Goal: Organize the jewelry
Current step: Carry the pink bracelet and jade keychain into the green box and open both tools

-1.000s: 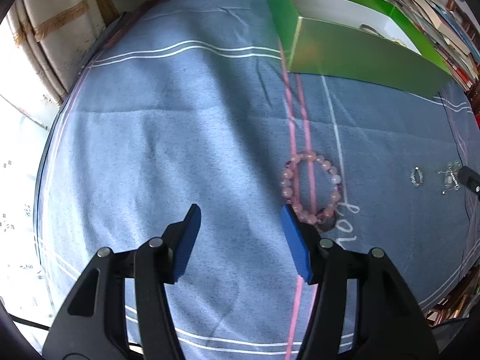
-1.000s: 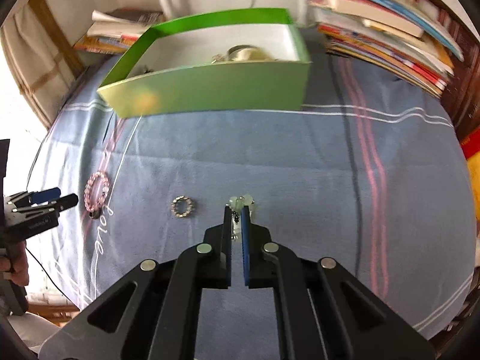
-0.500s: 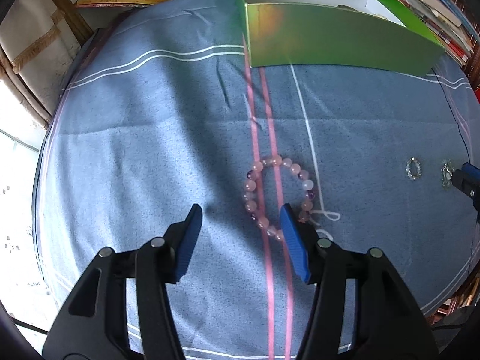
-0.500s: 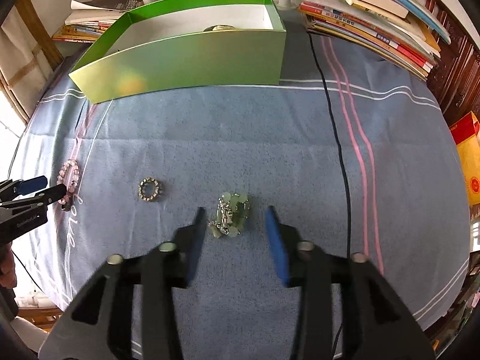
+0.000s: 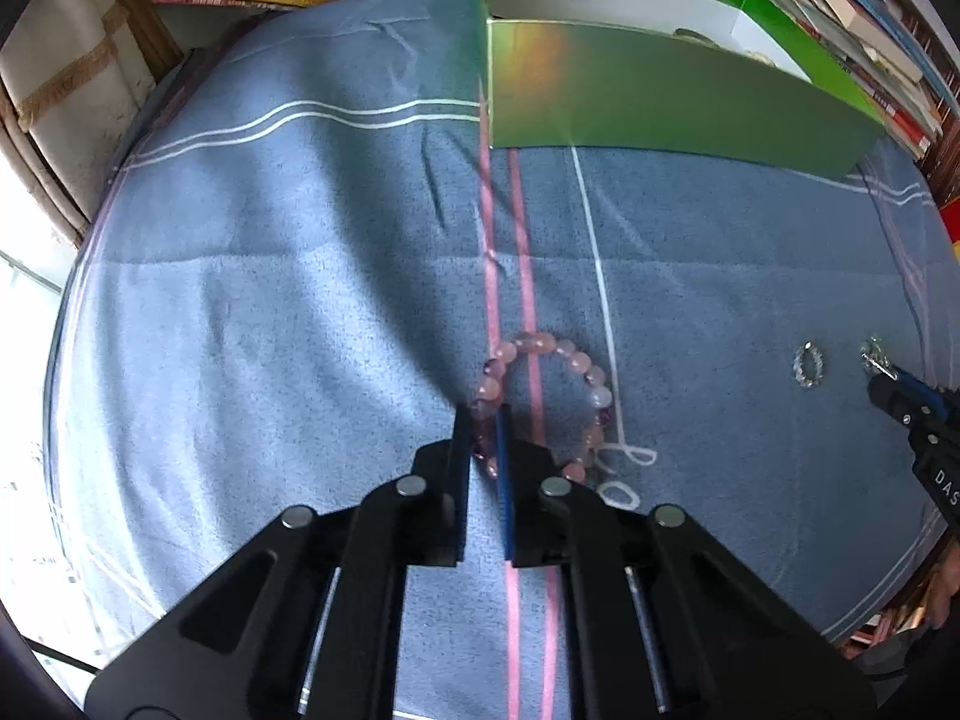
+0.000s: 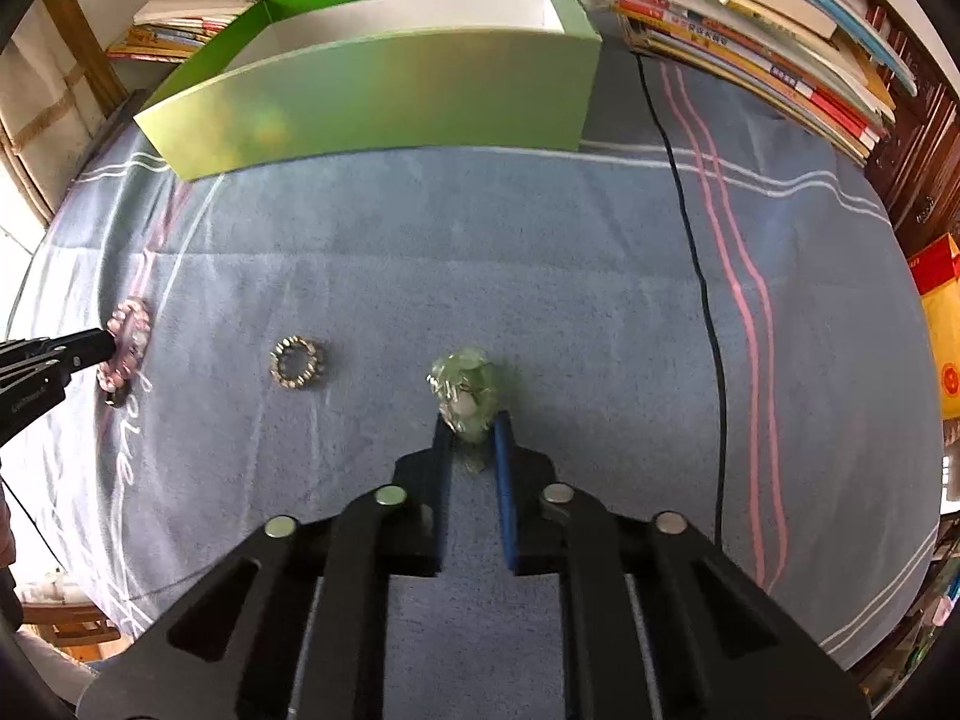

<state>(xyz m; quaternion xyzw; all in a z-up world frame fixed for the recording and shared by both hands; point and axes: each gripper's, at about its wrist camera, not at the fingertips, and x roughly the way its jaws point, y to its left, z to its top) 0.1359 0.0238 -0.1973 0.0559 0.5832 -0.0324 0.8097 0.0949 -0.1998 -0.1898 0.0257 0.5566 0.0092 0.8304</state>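
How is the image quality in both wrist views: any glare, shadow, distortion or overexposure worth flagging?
Left wrist view: broad diagonal shadow across the blue cloth, orange-yellow glare patch on the green box wall, window side at left blown out, pink bead bracelet sharp. Right wrist view: even light, similar glare on the box, green jewelry cluster slightly soft, left edge overexposed. Both show strong fisheye bending and dark corners.

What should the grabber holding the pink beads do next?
Probably lift straight up. The left gripper is shut on the pink bracelet, which otherwise lies on the blue cloth. Then carry it to the green box.
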